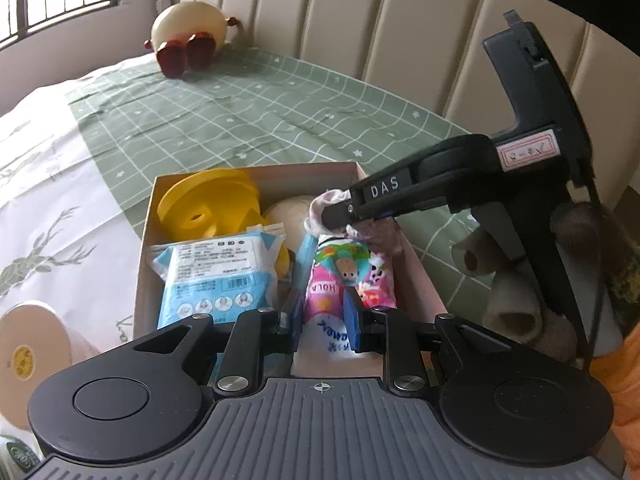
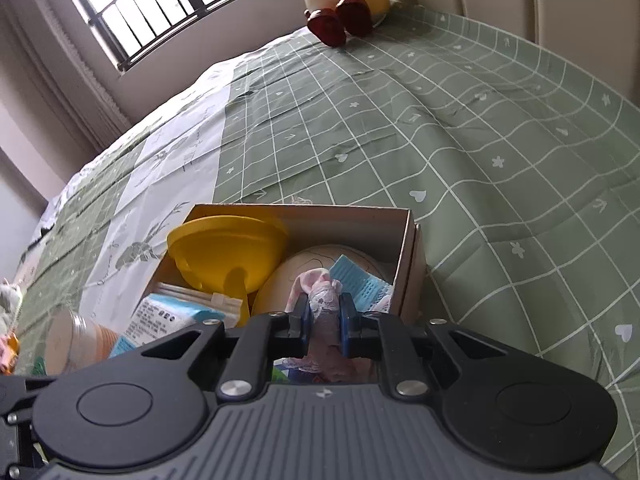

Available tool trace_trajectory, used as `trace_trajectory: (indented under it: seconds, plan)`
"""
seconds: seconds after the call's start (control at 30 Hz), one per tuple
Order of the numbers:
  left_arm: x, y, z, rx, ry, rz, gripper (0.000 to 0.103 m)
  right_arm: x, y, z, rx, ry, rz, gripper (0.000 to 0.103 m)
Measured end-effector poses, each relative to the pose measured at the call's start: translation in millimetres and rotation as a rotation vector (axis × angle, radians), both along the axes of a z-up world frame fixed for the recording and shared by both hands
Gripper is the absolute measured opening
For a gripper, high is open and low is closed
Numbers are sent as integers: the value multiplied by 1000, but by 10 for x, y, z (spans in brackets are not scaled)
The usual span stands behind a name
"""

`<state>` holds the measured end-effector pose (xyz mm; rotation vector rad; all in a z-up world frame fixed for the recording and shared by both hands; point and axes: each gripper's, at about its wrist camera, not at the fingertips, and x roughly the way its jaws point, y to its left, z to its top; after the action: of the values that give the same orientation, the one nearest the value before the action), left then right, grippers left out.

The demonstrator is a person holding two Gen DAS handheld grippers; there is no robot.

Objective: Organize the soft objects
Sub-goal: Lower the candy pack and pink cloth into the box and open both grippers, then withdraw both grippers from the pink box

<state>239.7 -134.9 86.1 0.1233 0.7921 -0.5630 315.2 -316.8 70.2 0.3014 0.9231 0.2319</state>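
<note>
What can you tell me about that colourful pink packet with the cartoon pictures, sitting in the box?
The pink packet looks like a soft plastic-wrapped pack, printed with cartoon figures and the word HOLA, white towards its near end. It lies lengthwise in the right side of the cardboard box, beside a blue-and-white packet. The left gripper has its blue jaws closed on its sides. A pale lacy cloth hangs over its far end.

Soft daylight from the blown-out barred window (image 2: 176,4); sharp centre, strong fisheye bending at edges.

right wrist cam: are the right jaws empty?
No. The right gripper is shut on a pink lacy cloth, bunched between its blue pads above the cardboard box.
</note>
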Motion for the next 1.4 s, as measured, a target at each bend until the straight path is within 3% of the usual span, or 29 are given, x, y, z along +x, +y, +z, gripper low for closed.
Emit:
trace_trajectory:
  seconds: [0.37,0.47,0.57,0.7,0.8,0.93,1.03,1.2,1.27,1.4]
  plan:
    - [183,-108,-127,24,-41,10,22,92,-43,72,9,11,-13,16]
    - [211,-79,-146,-7,-52,31,21,60,-63,131,11,11,5,19]
    - [131,84,-35,-96,-27,44,22,-44,-91,191,11,0,23,28]
    - [-129,317,256,-118,-114,45,22,-278,-142,316,35,-71,29,49]
    - [-271,447,318,-86,-97,58,22,-618,-159,349,83,-118,30,49]
    - [-249,516,82,-29,-29,107,22,-958,73,218,59,-152,65,48]
    - [-120,536,-95,-79,37,124,18,-948,326,75,-51,-160,85,44]
    - [-29,513,-205,-115,67,122,18,-699,260,46,-62,-138,43,44]
    - [-87,540,-199,-135,61,120,18,-695,263,17,-101,-144,39,35]
    - [-436,721,-127,-189,-8,129,19,-867,359,35,-158,-169,73,34]
